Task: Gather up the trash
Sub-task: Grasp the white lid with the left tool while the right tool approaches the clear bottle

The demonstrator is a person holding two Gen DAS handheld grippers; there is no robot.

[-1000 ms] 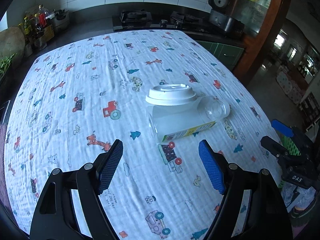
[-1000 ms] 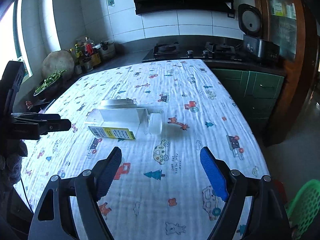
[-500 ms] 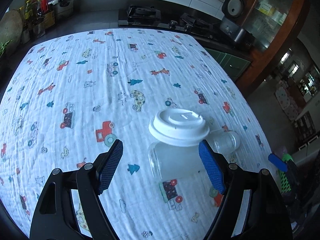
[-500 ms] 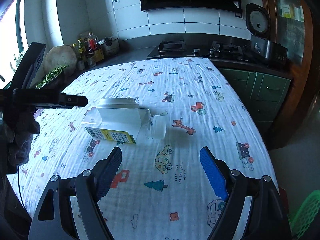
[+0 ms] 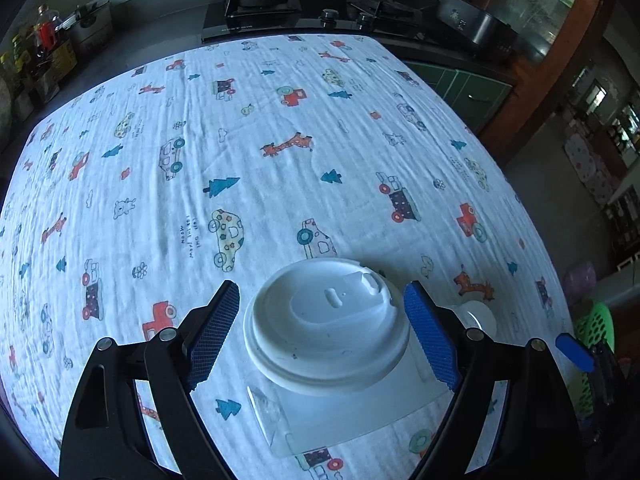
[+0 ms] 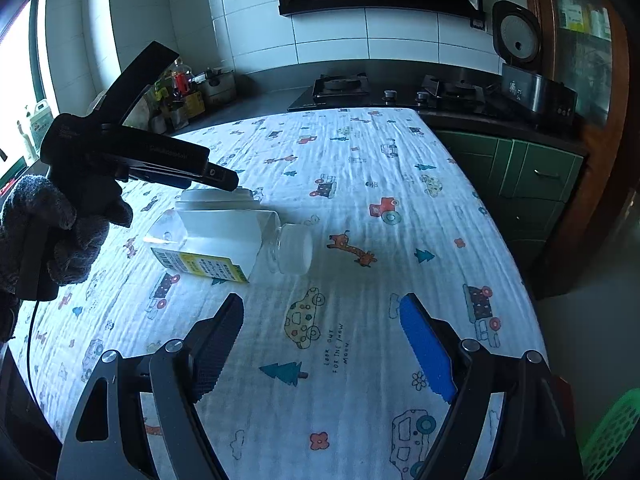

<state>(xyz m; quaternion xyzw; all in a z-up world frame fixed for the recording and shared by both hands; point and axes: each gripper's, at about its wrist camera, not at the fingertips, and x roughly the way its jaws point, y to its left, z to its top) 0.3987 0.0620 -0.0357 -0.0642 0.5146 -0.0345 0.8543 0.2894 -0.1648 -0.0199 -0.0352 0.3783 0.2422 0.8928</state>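
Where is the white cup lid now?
In the left wrist view, the white cup lid sits between the open left gripper, beside the plastic bottle lying on the tablecloth.

Bright daylight comes in from the window (image 6: 20, 92) at nine o'clock in the right wrist view, and it is so white there that nothing shows. The tablecloth (image 5: 280, 152) on the desk is lit well and sharp. The picture corners are black and straight lines bend near the edges. The stove (image 6: 400, 88) and the green cabinet (image 6: 520, 176) are dim. Shadows are soft.
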